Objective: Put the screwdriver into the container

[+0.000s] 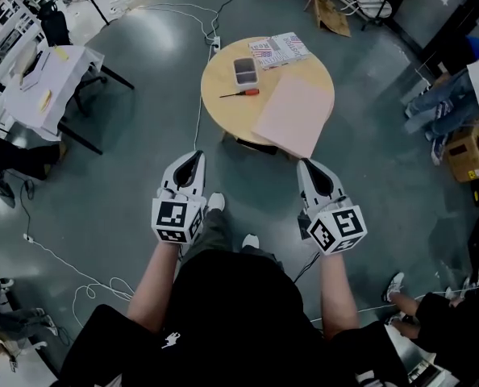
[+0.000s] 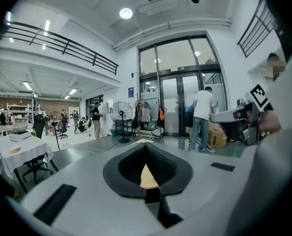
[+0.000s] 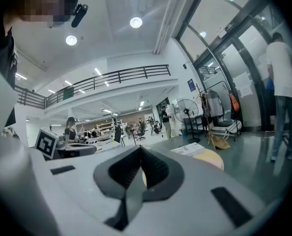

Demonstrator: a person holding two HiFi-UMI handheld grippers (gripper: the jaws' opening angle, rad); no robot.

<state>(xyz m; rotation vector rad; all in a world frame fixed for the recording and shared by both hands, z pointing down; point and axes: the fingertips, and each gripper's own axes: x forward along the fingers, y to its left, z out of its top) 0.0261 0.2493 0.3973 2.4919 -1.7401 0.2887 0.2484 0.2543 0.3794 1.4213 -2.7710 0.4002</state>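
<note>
A red-handled screwdriver (image 1: 241, 93) lies on the left part of a round wooden table (image 1: 223, 107). Just behind it stands a small grey container (image 1: 245, 70). Both grippers hang in the air in front of the table, well short of it and above the floor. My left gripper (image 1: 197, 156) is shut with nothing in it, and its jaws meet at the tip in the left gripper view (image 2: 146, 146). My right gripper (image 1: 304, 166) is shut and empty too, with its jaws together in the right gripper view (image 3: 140, 149). There the table (image 3: 210, 157) shows beyond the jaws.
A pink board (image 1: 292, 115) covers the table's right half and overhangs its front edge. A printed sheet (image 1: 280, 49) lies at the back. Cables (image 1: 199, 111) run across the floor left of the table. A white desk (image 1: 46, 83) stands at the left, and people (image 1: 453, 87) sit at the right.
</note>
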